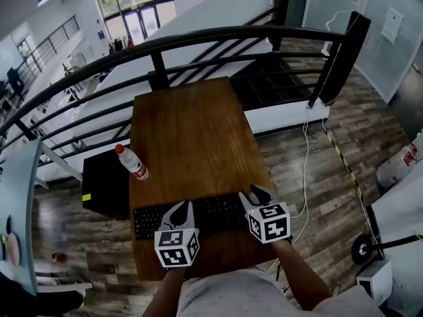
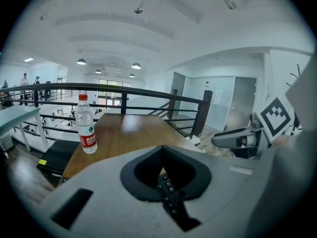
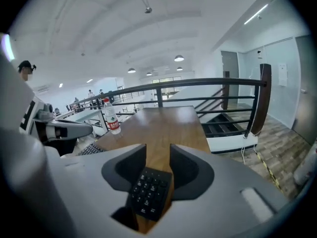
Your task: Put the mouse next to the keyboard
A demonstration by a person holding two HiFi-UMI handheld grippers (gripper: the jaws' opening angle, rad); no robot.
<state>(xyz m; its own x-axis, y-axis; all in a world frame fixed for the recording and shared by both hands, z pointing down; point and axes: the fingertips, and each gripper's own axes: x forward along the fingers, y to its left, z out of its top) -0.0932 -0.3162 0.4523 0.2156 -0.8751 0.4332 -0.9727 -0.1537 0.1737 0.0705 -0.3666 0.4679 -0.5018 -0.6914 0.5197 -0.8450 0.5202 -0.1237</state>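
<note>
A black keyboard (image 1: pixel 218 211) lies along the near edge of the wooden table (image 1: pixel 192 131). No mouse shows in any view. My left gripper (image 1: pixel 182 207) hovers over the keyboard's middle; in the left gripper view its jaws (image 2: pixel 161 147) meet at the tips, with keys (image 2: pixel 168 190) seen through the hollow below them. My right gripper (image 1: pixel 256 192) hangs over the keyboard's right end. Its jaws (image 3: pixel 157 150) stand apart with nothing between them, only the number pad (image 3: pixel 148 190) and bare wood beneath.
A clear water bottle (image 1: pixel 132 162) with a red cap and label stands upright near the table's left edge, beyond the keyboard. A black railing (image 1: pixel 198 41) runs behind the table. A black box (image 1: pixel 106 180) sits on the floor at left, and cables (image 1: pixel 305 177) at right.
</note>
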